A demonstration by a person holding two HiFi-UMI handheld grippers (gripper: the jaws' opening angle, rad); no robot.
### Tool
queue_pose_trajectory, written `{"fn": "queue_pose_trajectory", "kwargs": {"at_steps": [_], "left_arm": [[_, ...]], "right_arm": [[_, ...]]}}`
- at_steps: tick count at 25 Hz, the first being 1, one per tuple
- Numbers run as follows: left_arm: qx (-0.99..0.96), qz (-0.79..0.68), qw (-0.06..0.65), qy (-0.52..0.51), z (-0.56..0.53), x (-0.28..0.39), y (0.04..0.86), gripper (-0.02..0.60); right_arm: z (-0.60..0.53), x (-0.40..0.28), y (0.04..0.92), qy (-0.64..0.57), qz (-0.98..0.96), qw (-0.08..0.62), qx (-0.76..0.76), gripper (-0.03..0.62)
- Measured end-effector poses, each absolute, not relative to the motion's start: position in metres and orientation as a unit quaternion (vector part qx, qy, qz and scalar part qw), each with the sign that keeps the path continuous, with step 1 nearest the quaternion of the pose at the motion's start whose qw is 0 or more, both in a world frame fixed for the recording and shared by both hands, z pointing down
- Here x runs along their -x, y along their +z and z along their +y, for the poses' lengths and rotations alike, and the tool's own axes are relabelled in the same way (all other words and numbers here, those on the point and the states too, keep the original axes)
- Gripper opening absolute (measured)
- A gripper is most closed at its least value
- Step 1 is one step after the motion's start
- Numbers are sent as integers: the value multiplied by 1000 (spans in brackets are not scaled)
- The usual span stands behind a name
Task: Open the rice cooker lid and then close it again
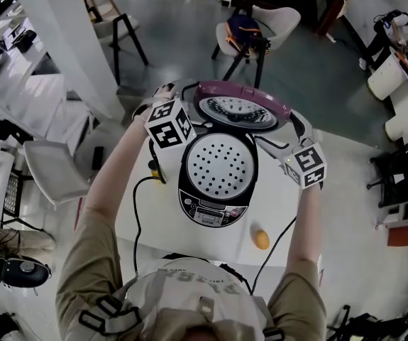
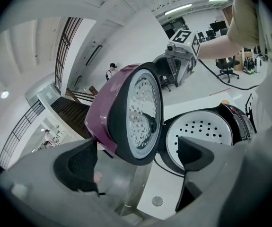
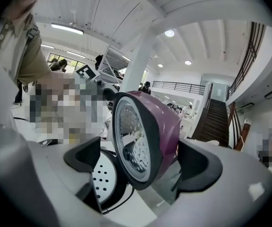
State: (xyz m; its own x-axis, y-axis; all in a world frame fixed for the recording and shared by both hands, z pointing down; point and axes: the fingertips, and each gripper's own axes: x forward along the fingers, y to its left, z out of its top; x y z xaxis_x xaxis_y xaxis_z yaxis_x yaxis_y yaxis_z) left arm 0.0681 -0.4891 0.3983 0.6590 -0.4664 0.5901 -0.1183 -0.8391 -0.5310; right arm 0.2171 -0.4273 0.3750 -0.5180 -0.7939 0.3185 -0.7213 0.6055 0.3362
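Head view: black rice cooker (image 1: 214, 206) on white table (image 1: 154, 222), its purple round lid (image 1: 240, 109) upright at back. Left hand-held gripper (image 2: 136, 157) & right hand-held gripper (image 3: 143, 160) both spread, lid edge between jaws, unclamped. To close, I'd press evenly fwd, both sides.

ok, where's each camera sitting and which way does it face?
Head view: on the person's head, looking steeply down at the open rice cooker; both forearms, left gripper, right gripper show.
Left gripper view: on that gripper, facing right across the raised lid between its open jaws; right gripper beyond.
Right gripper view: mirrored, facing left, lid between its open jaws.
Shared: the lid.
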Motion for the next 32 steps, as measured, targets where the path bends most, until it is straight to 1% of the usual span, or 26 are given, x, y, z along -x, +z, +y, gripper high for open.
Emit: {"fn": "queue_pose_trajectory", "kwargs": {"at_steps": [16, 32], "left_arm": [[876, 142, 234, -396, -442, -51, 409, 545], [869, 128, 230, -420, -397, -35, 432, 545]], "right_arm": [[-381, -205, 390, -81, -867, 263, -416, 483], [-336, -191, 412, -72, -868, 281, -404, 485]]}}
